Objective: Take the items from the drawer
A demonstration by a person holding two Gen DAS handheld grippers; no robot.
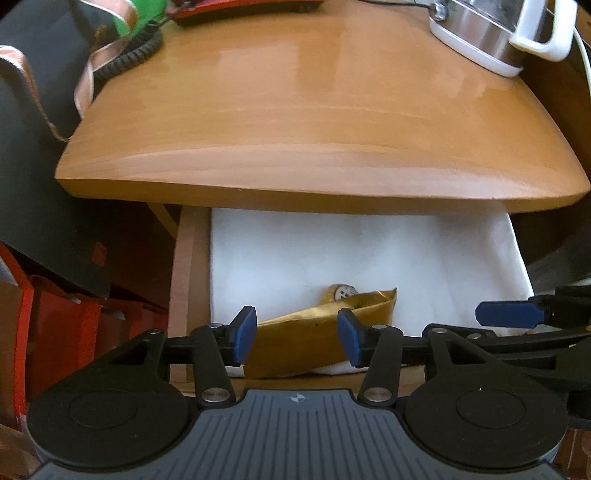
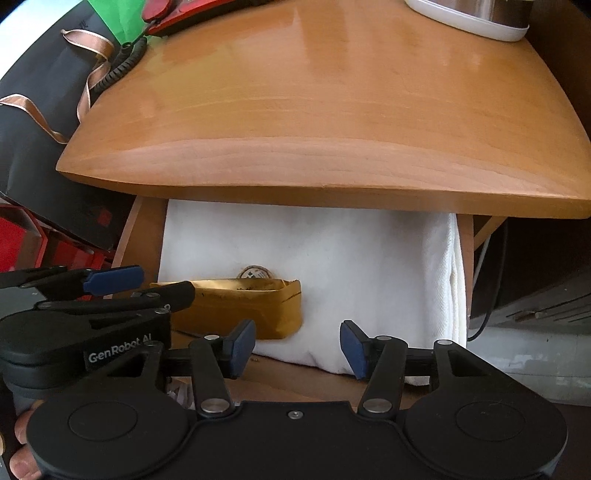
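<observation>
Two grippers hover at the open drawer [image 1: 184, 280] under the table [image 1: 314, 110], both with fingers wide and empty. White cloth [image 1: 369, 251] fills the drawer; low centre in the left view, a gold pouch [image 1: 314, 332] lies on it, between the left gripper [image 1: 297, 339]. Close squarely there; keep the right gripper [image 2: 297, 345] clear, over cloth.

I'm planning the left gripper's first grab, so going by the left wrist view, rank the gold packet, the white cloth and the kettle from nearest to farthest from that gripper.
1. Gold packet: right ahead of the open jaws of the left gripper, in the drawer.
2. White cloth: under and beyond the packet, lining the drawer.
3. Kettle: far right corner of the tabletop.
</observation>
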